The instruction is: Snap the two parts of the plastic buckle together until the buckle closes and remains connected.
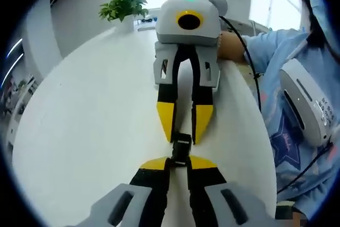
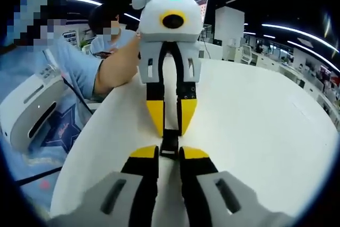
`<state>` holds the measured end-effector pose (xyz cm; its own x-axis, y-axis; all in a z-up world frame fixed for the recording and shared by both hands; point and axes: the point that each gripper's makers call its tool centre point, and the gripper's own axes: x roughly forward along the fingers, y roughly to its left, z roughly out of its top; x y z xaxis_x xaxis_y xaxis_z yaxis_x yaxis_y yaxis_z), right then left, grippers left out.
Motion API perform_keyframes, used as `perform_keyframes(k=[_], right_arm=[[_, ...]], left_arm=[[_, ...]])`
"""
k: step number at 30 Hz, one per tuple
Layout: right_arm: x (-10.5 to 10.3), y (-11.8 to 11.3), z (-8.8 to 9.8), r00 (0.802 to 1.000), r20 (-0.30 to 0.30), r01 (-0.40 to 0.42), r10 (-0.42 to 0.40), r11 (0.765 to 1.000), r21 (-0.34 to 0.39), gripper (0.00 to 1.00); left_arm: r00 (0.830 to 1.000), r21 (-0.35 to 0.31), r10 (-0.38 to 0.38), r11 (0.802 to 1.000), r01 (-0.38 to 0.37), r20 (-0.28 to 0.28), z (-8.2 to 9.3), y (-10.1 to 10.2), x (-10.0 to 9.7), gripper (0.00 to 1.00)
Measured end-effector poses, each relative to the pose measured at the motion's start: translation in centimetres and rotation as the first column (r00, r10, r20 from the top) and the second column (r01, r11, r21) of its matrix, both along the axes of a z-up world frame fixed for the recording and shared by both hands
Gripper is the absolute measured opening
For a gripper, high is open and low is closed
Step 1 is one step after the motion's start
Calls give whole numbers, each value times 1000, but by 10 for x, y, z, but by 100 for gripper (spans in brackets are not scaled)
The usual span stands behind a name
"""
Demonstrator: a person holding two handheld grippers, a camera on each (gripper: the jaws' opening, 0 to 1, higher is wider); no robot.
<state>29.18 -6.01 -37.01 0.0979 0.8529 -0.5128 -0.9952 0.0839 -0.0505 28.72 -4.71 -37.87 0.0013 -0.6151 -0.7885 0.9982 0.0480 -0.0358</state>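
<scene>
L gripper (image 1: 179, 162) & R gripper (image 2: 170, 152) face tip-to-tip, jaws clamping buckle (image 1: 181, 148) above table (image 1: 85, 131).

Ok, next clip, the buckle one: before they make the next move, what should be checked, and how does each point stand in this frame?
1. Left gripper clamped on its end of the buckle: ok, its yellow tips close on the black piece.
2. Right gripper clamped on the other end: ok, the tips pinch the buckle from the opposite side.
3. Grippers facing each other in line: ok, they meet nose to nose over the white table.
4. Two parts latched: cannot tell, the tips hide the joint.
5. Buckle visible in the workspace: ok, it is seen between the tips in both views.
6. Space around the buckle: ok, the potted plant stands far off.
</scene>
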Motion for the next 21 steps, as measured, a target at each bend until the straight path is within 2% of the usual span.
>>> perform_keyframes(k=[3,11,21], right_arm=[[2,0,-1,1000,-9,4,-4,1000,1,13],[2,-1,-1,1000,-2,-6,6,1000,-6,12],[0,-5,0,1000,5,-26,27,1000,-5,12]], left_arm=[[1000,0,1,1000,-1,-1,0,0,0,13],[998,-34,-62,997,62,12,0,0,-4,13],[997,-51,-81,995,81,7,1,1,-6,13]])
